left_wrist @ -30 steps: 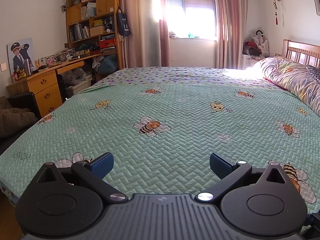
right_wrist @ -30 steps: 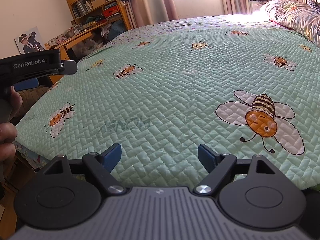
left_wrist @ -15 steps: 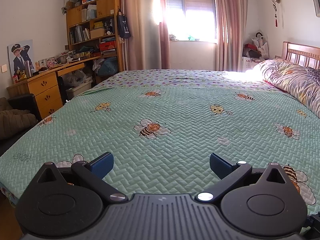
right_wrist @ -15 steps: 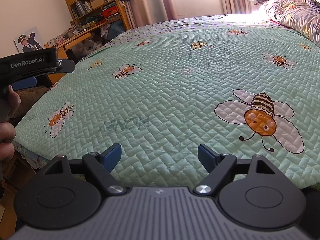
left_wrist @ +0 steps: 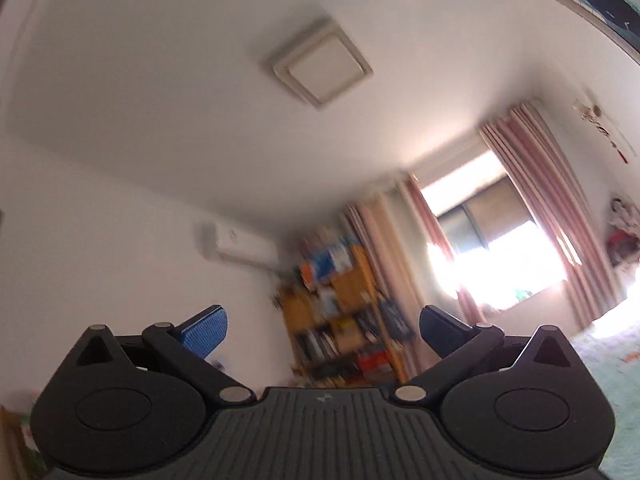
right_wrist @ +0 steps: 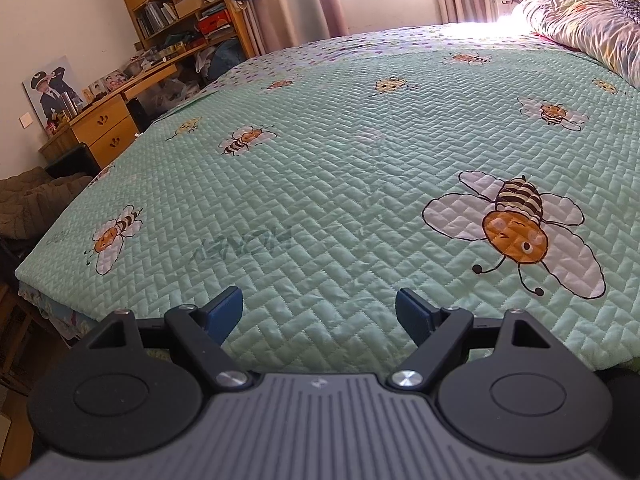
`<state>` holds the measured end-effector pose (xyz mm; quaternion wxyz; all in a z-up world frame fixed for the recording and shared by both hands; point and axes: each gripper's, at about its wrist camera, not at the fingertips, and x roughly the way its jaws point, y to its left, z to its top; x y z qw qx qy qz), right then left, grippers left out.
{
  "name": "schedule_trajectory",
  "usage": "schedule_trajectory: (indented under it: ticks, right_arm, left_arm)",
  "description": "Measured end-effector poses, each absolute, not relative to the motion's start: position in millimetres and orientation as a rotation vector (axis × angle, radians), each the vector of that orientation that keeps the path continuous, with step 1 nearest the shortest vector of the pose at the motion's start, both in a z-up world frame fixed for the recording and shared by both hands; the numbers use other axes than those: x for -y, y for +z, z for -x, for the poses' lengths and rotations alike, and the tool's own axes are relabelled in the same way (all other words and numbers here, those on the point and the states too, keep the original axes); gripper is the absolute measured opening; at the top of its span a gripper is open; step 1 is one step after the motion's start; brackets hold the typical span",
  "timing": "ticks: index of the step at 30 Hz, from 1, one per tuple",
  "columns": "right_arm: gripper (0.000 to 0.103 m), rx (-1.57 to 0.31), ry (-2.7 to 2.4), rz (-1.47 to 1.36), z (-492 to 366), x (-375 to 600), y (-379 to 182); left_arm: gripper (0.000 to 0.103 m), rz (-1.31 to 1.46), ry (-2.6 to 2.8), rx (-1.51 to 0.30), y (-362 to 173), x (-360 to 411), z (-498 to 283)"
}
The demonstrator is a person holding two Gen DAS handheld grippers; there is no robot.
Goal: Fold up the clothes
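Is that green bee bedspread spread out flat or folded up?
Spread out flat. In the right wrist view the bedspread covers the bed smoothly up to the pillow, with no folds showing.

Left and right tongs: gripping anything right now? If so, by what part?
Nothing held. Left tongs open, pointing up toward the ceiling; right tongs open above the bee bedspread. No clothing in view.

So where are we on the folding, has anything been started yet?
Nothing looks done: no garment, folded or unfolded, shows on the green bee bedspread. Nothing is in hand either: the right gripper is open over the bedspread's near edge, and the left gripper is open and empty, tilted up at the ceiling light in a blurred view. All of it is left, starting with fetching the clothes, which are not in view.
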<state>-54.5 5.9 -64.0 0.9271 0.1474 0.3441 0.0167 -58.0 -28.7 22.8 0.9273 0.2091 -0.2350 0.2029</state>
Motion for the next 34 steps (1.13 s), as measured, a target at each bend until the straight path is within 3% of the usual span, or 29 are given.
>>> schedule_trajectory:
  ticks: [13,20,34]
  right_arm:
    - [0.084,-0.708,0.033,-0.303,56,-6,-64]
    - [0.084,-0.713,0.032,-0.304,56,-6,-66]
    - [0.084,-0.724,0.025,-0.310,56,-5,-69]
  left_arm:
    - [0.103,-0.695,0.735,1.106,-4,101,103]
    - [0.103,-0.732,0.754,1.181,-17,111,106]
    - [0.103,-0.733,0.656,1.156,-21,86,113]
